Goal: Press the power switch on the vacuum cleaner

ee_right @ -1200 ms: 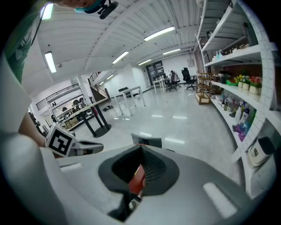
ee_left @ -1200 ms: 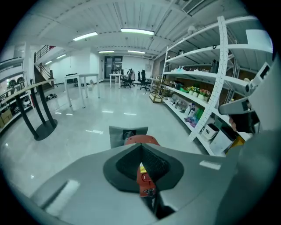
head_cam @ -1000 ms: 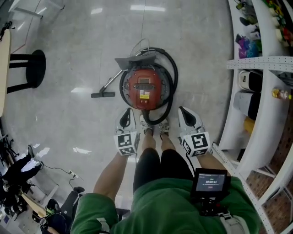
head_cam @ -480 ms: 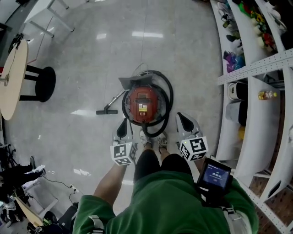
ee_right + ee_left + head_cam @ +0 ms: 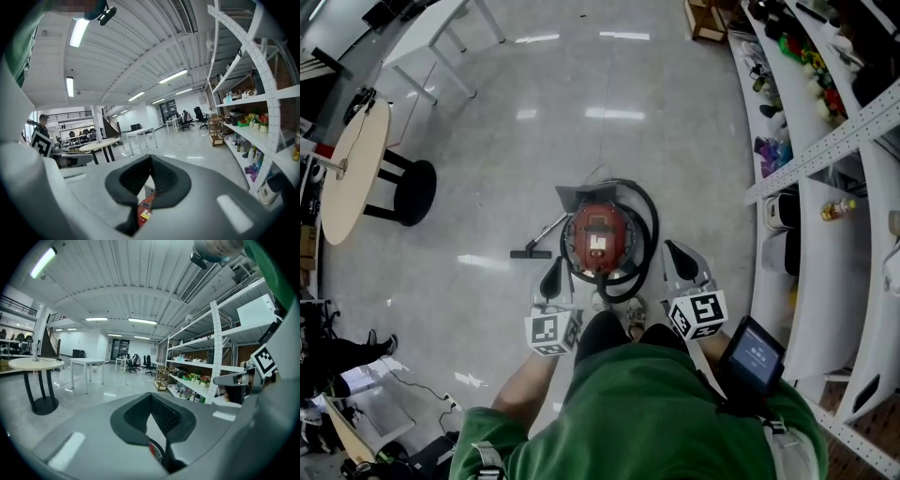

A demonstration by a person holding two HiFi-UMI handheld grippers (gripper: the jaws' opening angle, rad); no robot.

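Note:
A round red vacuum cleaner (image 5: 598, 236) stands on the floor just ahead of my feet, with its black hose (image 5: 645, 234) looped around it. Its floor nozzle (image 5: 531, 253) lies to the left. My left gripper (image 5: 556, 265) hangs shut at the vacuum's near left side, above the floor. Level with it, my right gripper (image 5: 672, 248) hangs shut at the near right, outside the hose. Neither touches the vacuum. In the left gripper view the shut gripper (image 5: 151, 397) shows a sliver of the vacuum (image 5: 153, 450) below it. The right gripper (image 5: 151, 160) likewise shows the vacuum (image 5: 146, 207).
Tall white shelves (image 5: 825, 178) full of goods run along the right. A round table (image 5: 354, 169) with a black foot (image 5: 417, 192) stands at the left, a white table (image 5: 441, 33) beyond it. Cables and gear (image 5: 356, 412) lie at the lower left.
The head view has pulled back and tipped forward, so the vacuum and grippers look smaller and more of the room shows. Both grippers stay shut beside the vacuum.

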